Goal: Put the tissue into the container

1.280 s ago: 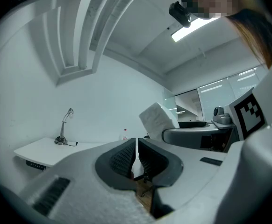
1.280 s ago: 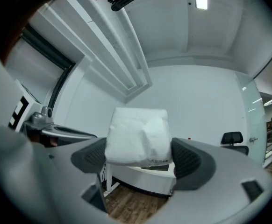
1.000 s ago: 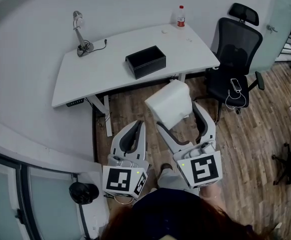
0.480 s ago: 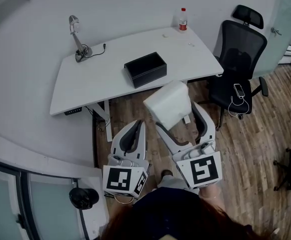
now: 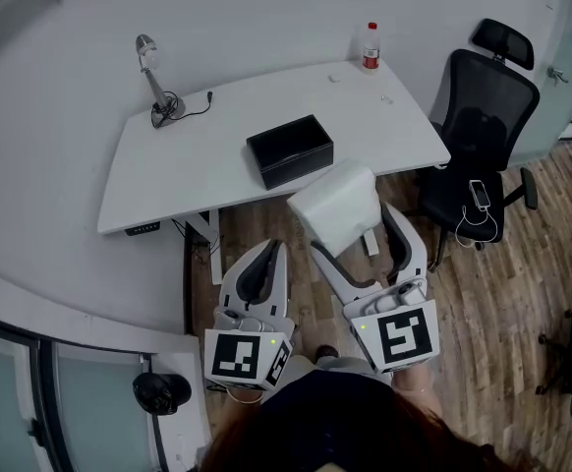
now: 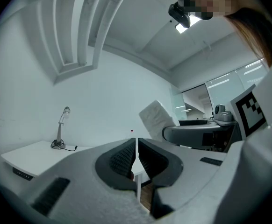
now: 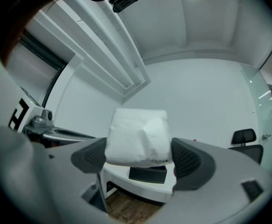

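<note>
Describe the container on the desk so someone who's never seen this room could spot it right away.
Find the big white desk. Near its front edge, about midway along, sits the container. It is the only black, open-topped box there; the slim lamp stands far left and the bottle at the far right corner.

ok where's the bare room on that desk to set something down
Widest bare patch on the desk: the left half, between the lamp and the black container. Another lies right of the container, toward the chair. Busiest: far right corner, by the bottle.
</note>
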### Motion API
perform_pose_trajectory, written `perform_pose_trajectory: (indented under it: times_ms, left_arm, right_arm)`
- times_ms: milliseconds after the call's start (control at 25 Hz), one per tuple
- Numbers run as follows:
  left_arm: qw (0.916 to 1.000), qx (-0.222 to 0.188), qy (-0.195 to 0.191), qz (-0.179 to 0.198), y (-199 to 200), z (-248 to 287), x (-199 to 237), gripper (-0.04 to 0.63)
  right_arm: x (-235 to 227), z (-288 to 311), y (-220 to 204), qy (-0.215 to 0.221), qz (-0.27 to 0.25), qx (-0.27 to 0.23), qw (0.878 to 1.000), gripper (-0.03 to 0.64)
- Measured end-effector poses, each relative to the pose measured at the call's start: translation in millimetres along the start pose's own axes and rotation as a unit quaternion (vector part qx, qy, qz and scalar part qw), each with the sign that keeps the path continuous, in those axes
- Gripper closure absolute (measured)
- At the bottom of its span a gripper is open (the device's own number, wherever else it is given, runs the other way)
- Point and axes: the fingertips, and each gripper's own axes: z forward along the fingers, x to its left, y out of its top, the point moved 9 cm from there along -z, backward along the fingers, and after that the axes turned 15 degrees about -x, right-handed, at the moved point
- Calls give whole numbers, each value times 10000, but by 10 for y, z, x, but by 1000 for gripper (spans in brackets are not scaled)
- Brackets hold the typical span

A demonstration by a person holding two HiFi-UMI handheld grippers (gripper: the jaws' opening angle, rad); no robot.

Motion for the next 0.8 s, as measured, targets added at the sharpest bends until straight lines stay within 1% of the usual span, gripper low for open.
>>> perform_pose_trajectory:
  times_ms: [320,520,800]
  left_arm:
    - [9997,89,205,51,-64,146,49,557]
    - [9997,117,228,8,-122,279,85,557]
    - [9996,118,249,-38,-185,530,242,557]
  right_arm:
    - [-170,142,-123,55,138,31,9999,196]
    - [-241,244,-190,109,158,80,9998,195]
    - [-350,496,-288,162,110,172,9997,196]
